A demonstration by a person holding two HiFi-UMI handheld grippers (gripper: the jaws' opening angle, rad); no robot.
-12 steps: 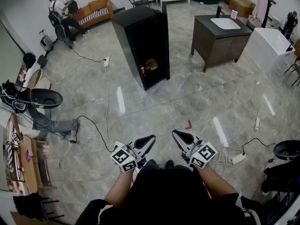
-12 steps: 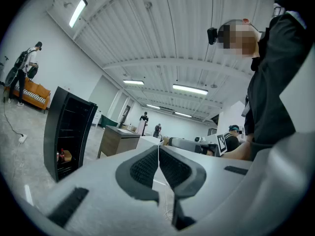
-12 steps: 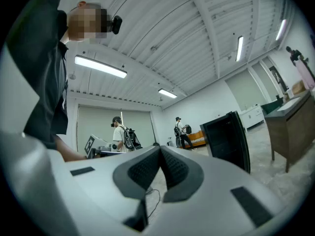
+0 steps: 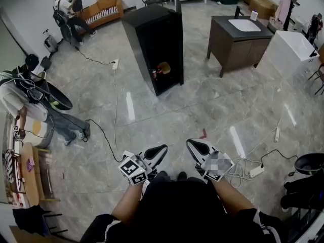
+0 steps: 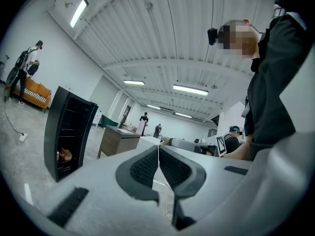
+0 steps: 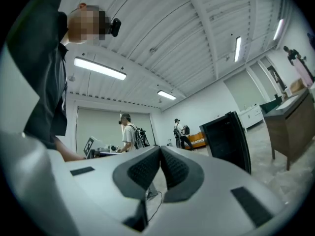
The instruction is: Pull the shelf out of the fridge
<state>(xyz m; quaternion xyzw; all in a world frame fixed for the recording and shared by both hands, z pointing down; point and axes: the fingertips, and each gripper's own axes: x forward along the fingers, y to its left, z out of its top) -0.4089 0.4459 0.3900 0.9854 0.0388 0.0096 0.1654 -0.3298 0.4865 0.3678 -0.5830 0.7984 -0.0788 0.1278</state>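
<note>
So the fridge is the tall black box standing on the gray stone floor, well ahead of the person, with its front open and facing down-right in the head view. The shelf is inside it, not pulled out; from the left gripper view the shelves are just faint lines across the dark interior. A few bottles and something orange-brown sit at the bottom. Both grippers are far from it, held low and close to the person's body. The left gripper is clenched with nothing between its jaws, pads pressed together. The right gripper is the same: closed tight and empty, right next to the left one. To the right of the fridge there's a dark sink cabinet, and past that a white tub. A sofa sits by the back wall with a person beside it, and another person is bent over at the left edge. Black cables run across the floor, with a power strip near the right gripper.
</note>
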